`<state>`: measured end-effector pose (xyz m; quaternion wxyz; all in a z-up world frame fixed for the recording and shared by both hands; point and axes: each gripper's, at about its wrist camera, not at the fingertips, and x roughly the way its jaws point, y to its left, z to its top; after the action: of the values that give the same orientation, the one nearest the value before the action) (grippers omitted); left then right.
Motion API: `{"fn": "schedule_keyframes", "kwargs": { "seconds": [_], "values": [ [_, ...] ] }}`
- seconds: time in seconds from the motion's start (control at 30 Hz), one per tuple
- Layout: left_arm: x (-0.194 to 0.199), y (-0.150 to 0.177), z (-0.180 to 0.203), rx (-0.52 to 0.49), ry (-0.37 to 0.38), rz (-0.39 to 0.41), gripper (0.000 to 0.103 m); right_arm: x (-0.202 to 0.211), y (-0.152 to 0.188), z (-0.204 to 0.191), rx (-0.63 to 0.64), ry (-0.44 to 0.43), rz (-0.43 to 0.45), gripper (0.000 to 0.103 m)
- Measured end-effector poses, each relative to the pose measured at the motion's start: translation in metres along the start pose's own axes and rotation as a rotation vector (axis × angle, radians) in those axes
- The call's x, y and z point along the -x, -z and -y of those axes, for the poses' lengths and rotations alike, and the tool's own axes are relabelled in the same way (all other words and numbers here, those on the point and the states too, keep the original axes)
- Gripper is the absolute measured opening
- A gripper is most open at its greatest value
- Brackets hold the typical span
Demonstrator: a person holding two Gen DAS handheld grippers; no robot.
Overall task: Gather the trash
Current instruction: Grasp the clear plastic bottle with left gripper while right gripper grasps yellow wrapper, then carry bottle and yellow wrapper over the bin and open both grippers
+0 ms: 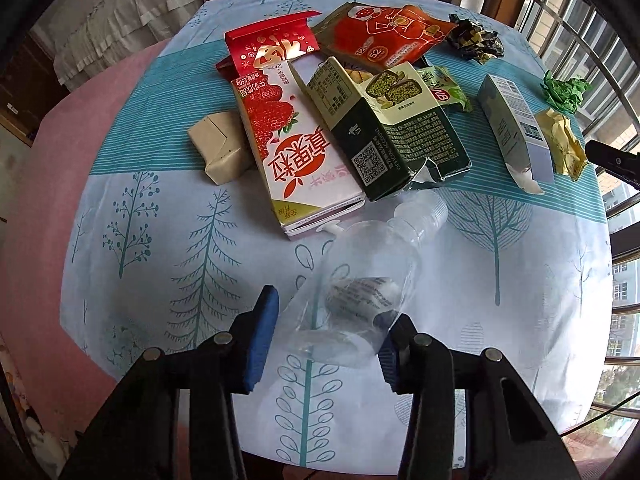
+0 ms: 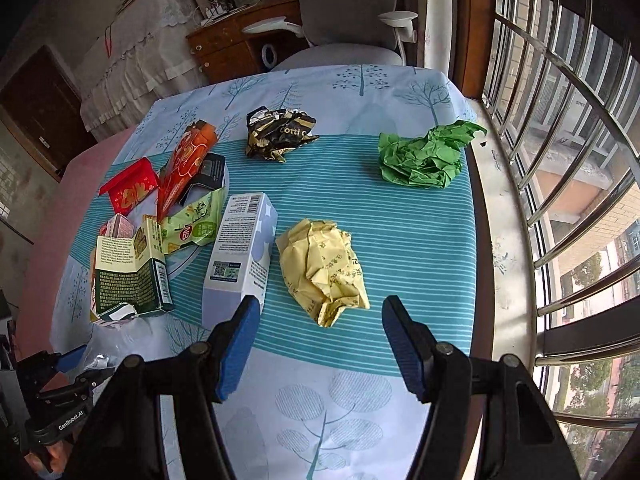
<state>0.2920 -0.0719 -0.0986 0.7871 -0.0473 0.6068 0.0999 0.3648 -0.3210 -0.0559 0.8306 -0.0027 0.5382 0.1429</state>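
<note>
Only your left wrist view shows the clear plastic bottle point(image 1: 360, 280): it lies on its side on the tree-print tablecloth point(image 1: 500, 280), base between the blue pads of your left gripper point(image 1: 326, 344), neck toward the pile. The jaws stand wide, and whether either pad actually touches the bottle's thin wall is hard to tell. Beyond it sit the glossy strawberry milk carton point(image 1: 296, 152), the torn dark green box point(image 1: 396, 140) and a tan folded block point(image 1: 224, 148). Your right wrist view alone shows the soft crumpled yellow paper point(image 2: 324, 270) whole, lying just ahead of your right gripper point(image 2: 320, 348), whose jaws are spread wide and hold nothing. Near it stand the pale blue carton point(image 2: 244, 256), the crinkled green paper point(image 2: 424, 156) and a black-and-gold foil wrapper point(image 2: 280, 134). At that view's lower left edge your left gripper appears only in part, the bottle a faint glint.
</note>
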Motion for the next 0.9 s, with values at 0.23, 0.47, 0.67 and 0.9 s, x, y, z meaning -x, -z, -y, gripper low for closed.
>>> {"fn": "schedule_keyframes", "kwargs": {
  "seconds": [0.23,0.47,0.67,0.9],
  "values": [
    [0.025,0.007,-0.009,0.083,0.097,0.016,0.042,-0.033,-0.019,0.005,0.032,0.031,-0.038,0.064],
    [0.047,0.007,-0.019,0.124,0.139,0.051,0.039,-0.051,-0.014,0.008,0.017,0.011,-0.081,0.047],
    [0.060,0.009,-0.028,0.130,0.151,0.080,0.038,-0.040,-0.001,0.004,-0.020,0.000,-0.081,0.033],
    [0.083,0.018,-0.046,0.127,0.170,0.121,0.038,-0.002,0.026,-0.008,-0.069,-0.039,-0.060,0.032]
  ]
}}
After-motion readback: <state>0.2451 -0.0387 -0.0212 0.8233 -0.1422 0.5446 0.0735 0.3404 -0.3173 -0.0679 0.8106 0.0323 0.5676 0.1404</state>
